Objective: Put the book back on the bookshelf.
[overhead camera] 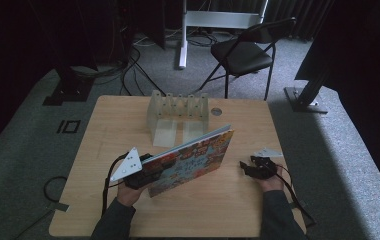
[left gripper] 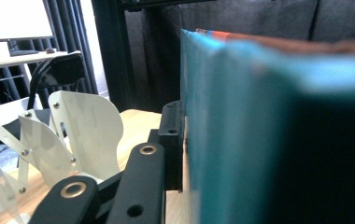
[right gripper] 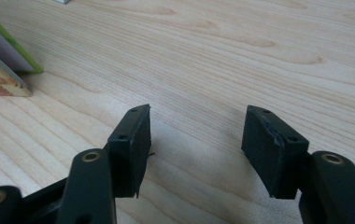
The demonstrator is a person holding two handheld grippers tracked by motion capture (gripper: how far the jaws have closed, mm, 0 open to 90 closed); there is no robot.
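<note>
- Jaws of the left gripper (overhead camera: 145, 172) were clamped on the lower left corner of the picture book (overhead camera: 190, 161), which stood tilted on its long edge across the middle of the high view.
- Jaws of the right gripper (right gripper: 195, 147) stood well apart with bare wood between them; that gripper sat at the right of the high view, apart from the book.
- Only one black jaw showed in the left gripper view, pressed against the book's teal face; the other was hidden behind the book, whose near part was blurred.
- Book cover looked glossy and busy with red and orange figures, probably cartoon art, too small to read.
- Pale translucent rack (overhead camera: 178, 112) with upright rounded dividers stood at the upper middle of the table.
- Table (overhead camera: 228, 210) was light wood with visible grain; grey carpet, a black folding chair (overhead camera: 243, 52) and dark curtains lay beyond, at the top of the frame.
</note>
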